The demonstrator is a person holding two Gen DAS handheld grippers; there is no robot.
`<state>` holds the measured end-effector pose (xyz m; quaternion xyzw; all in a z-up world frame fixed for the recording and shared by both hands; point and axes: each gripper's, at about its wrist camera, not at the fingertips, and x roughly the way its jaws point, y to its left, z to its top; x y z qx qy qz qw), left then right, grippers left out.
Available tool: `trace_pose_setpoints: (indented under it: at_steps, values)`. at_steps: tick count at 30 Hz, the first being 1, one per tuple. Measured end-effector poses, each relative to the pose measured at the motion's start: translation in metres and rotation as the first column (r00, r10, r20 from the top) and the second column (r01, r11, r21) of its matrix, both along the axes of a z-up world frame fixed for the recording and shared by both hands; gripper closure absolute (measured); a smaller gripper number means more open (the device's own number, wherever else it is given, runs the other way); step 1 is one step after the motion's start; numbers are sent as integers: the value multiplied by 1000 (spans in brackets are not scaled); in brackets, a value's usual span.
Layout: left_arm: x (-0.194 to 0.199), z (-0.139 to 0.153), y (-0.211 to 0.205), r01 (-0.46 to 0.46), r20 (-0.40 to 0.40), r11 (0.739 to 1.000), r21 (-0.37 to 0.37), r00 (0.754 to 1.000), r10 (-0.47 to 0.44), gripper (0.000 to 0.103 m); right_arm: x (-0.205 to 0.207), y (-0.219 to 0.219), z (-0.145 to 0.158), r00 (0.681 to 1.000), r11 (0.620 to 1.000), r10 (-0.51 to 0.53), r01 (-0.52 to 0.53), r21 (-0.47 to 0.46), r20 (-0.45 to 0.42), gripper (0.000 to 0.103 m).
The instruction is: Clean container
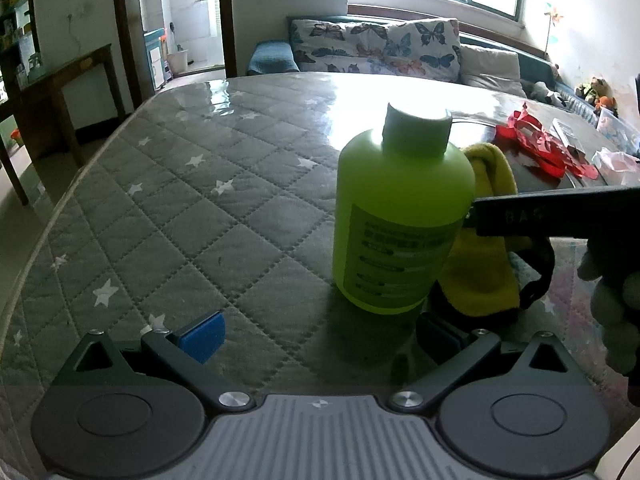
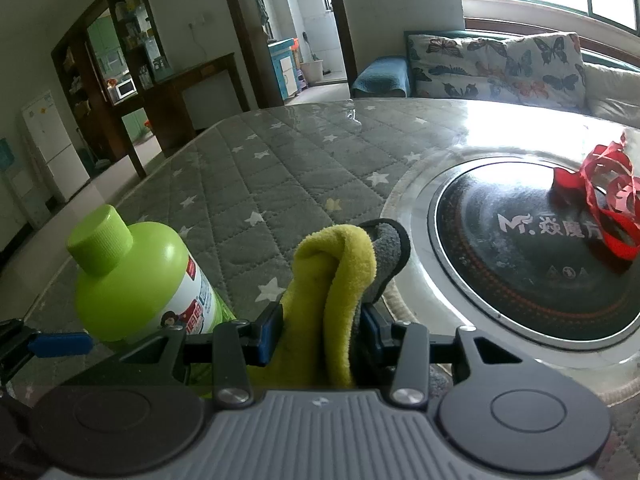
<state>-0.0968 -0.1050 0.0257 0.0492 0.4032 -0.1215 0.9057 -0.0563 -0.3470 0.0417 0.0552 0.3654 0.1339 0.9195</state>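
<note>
Green bottle [image 1: 404,216] with its screw cap [image 1: 416,128] on stands upright on the quilted grey table cover with white stars [image 1: 192,200], and this is the container I have to clean. In my left wrist view it is in the middle, just ahead of the left gripper [image 1: 320,340]. This gripper points level over the table, its two blue-padded fingers [image 1: 204,336] are wide apart, and nothing is between them. The bottle is in front of the gap, not inside it.

My right gripper [image 2: 320,332] is on the other side of the bottle, a little behind it. It is clamped on a folded yellow cloth [image 2: 340,280] with a grey side [image 2: 390,252]; the cloth rises in a bunch above the pads. In the left view the cloth [image 1: 484,240] sits right behind the bottle's right side; whether it touches the bottle I cannot tell. The black body of the right gripper crosses there from the right edge.

To the right on the table I see a round black induction cooktop [image 2: 520,264] with a red ribbon [image 2: 608,204] lying on it. Behind the table is a sofa with a butterfly cushion [image 1: 376,44].
</note>
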Motion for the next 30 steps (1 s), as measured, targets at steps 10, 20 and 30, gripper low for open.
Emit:
trace_pose_setpoints:
  at_steps: [10, 20, 30]
  values:
    - [-1, -2, -3, 5, -16, 1000, 3, 1000, -5, 0, -6, 6, 3, 1000, 999, 13, -13, -30, 11, 55]
    - [-7, 0, -5, -10, -18, 1000, 18, 1000, 10, 0, -34, 2, 12, 999, 998, 30, -29, -50, 29, 39]
    - [-15, 0, -7, -12, -27, 1000, 21, 1000, 12, 0, -60, -6, 16, 999, 997, 34, -33, -63, 26, 38]
